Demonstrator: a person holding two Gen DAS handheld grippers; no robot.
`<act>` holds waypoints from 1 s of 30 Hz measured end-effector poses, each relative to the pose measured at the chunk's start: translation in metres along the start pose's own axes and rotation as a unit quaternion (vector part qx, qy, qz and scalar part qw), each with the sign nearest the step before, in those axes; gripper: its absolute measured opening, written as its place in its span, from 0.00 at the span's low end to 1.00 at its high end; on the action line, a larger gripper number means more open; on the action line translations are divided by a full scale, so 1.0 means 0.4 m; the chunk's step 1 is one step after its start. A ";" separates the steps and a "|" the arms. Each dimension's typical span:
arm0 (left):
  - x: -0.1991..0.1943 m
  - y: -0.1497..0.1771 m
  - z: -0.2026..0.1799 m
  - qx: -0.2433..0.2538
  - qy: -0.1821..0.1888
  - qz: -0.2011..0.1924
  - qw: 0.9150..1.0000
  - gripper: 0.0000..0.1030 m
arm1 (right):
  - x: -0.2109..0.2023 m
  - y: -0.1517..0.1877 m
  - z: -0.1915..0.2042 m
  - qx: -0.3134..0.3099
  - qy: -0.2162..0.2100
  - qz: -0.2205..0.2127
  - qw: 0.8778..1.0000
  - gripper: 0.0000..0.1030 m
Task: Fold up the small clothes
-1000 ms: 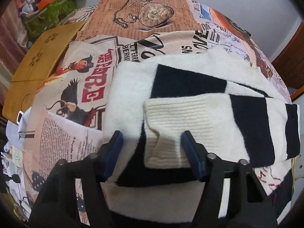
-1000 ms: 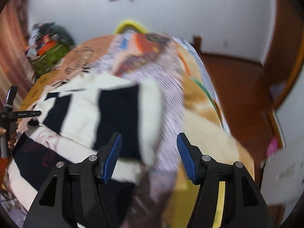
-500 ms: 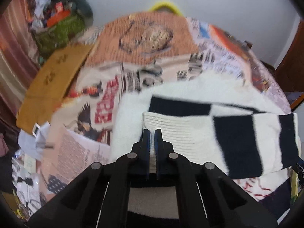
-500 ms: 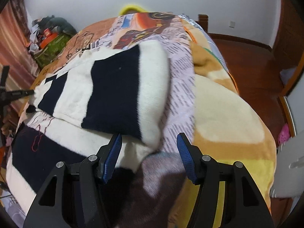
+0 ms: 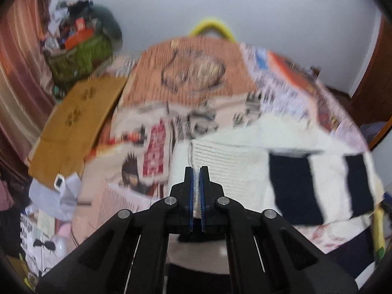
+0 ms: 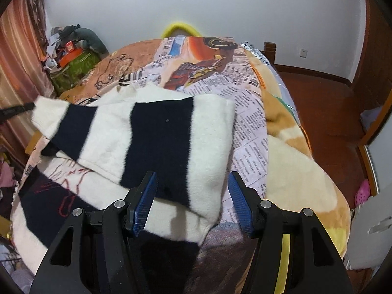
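Covering most of both views, the bed [image 6: 281,161] carries a newspaper-print blanket [image 6: 247,112] with a beige fleece blanket [image 6: 294,171] on its right side. A white-and-navy striped sweater [image 6: 156,134] lies spread across the near part of the printed blanket; one sleeve is folded across the body. A flat brown cardboard sheet [image 5: 73,122] rests at the bed's left edge, and a green bag [image 5: 78,56] of clutter stands behind it in the corner by the wall.

Left gripper [image 5: 196,171]: fingers pressed together with only a thin gap, clamping the ribbed white cuff [image 5: 227,161] of the folded sleeve. This view is motion-blurred, so finer detail cannot be read.

Right gripper [image 6: 192,183]: fingers spread wide, holding nothing. They are positioned just above the near edge of the sleeve's fold, with the navy stripe [image 6: 159,144] lying between them.
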State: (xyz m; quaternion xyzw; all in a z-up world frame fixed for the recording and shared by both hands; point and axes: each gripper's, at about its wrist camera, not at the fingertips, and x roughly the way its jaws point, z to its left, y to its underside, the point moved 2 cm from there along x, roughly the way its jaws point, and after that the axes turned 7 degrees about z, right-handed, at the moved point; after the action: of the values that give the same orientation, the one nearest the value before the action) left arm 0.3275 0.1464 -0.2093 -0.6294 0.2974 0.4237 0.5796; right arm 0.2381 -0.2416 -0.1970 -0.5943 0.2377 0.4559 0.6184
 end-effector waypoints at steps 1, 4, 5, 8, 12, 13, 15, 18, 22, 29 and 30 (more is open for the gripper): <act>0.024 0.014 0.008 0.001 -0.019 0.008 1.000 0.04 | -0.001 -0.003 0.005 0.000 -0.002 -0.002 1.000 0.54; 0.090 0.049 0.033 0.002 -0.017 0.051 0.999 0.04 | 0.001 -0.024 0.015 -0.004 -0.002 -0.007 1.000 0.54; 0.103 0.058 0.040 0.001 -0.022 0.060 0.998 0.04 | 0.004 -0.033 0.019 -0.005 -0.002 -0.008 1.000 0.54; 0.096 0.068 0.059 0.001 -0.026 0.054 0.998 0.06 | 0.016 -0.061 0.036 -0.012 -0.005 -0.013 1.000 0.54; 0.057 0.045 0.057 0.004 -0.014 0.027 1.000 0.31 | 0.045 -0.107 0.064 -0.027 -0.012 -0.016 0.999 0.54; 0.049 0.037 0.049 0.009 -0.010 0.020 1.000 0.36 | 0.052 -0.117 0.069 -0.029 -0.014 -0.016 0.999 0.54; 0.044 0.023 0.027 0.021 -0.003 0.012 1.000 0.48 | 0.074 -0.141 0.082 -0.031 -0.023 -0.015 0.999 0.54; 0.068 0.017 -0.022 0.048 0.005 0.017 0.999 0.50 | 0.116 -0.165 0.093 -0.030 -0.031 -0.003 0.999 0.54; 0.156 0.032 -0.057 0.064 0.000 0.061 0.996 0.52 | 0.181 -0.160 0.085 -0.019 -0.036 0.034 0.999 0.54; 0.178 0.075 0.006 0.017 0.026 0.089 0.996 0.67 | 0.174 -0.080 0.052 -0.019 -0.043 0.059 0.997 0.54; 0.174 0.082 0.011 0.016 0.024 0.091 0.995 0.68 | 0.162 -0.069 0.047 -0.016 -0.043 0.060 0.997 0.54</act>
State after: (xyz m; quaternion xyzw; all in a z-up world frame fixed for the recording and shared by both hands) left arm 0.3308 0.1541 -0.2860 -0.6001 0.3744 0.4544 0.5415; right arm 0.2874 -0.2019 -0.2336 -0.5687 0.2384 0.5214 0.5898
